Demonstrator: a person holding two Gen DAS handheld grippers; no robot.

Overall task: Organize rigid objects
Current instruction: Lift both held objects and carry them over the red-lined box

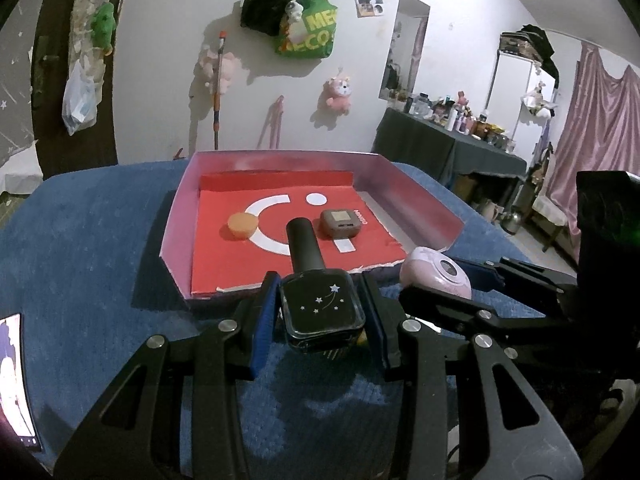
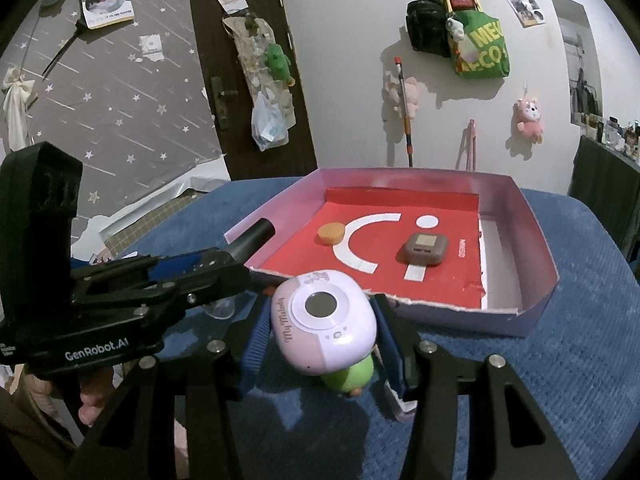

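A pink-walled tray [image 1: 412,204] with a red floor lies on the blue cloth; it also shows in the right wrist view [image 2: 536,240]. In it lie an orange disc [image 1: 241,225] [image 2: 331,233] and a brown square device [image 1: 341,222] [image 2: 424,249]. My left gripper [image 1: 322,312] is shut on a black bottle with star print [image 1: 322,308], its long cap [image 1: 304,248] pointing over the tray's near edge. My right gripper [image 2: 320,332] is shut on a pink-lilac "My Melody" case [image 2: 324,320], just before the tray; a green object [image 2: 352,374] shows under it.
The blue cloth [image 1: 80,248] covers the table. A phone [image 1: 16,380] lies at its left edge. My right gripper [image 1: 500,300] shows in the left wrist view, my left gripper [image 2: 120,300] in the right wrist view. A cluttered dark table [image 1: 448,140] stands at far right.
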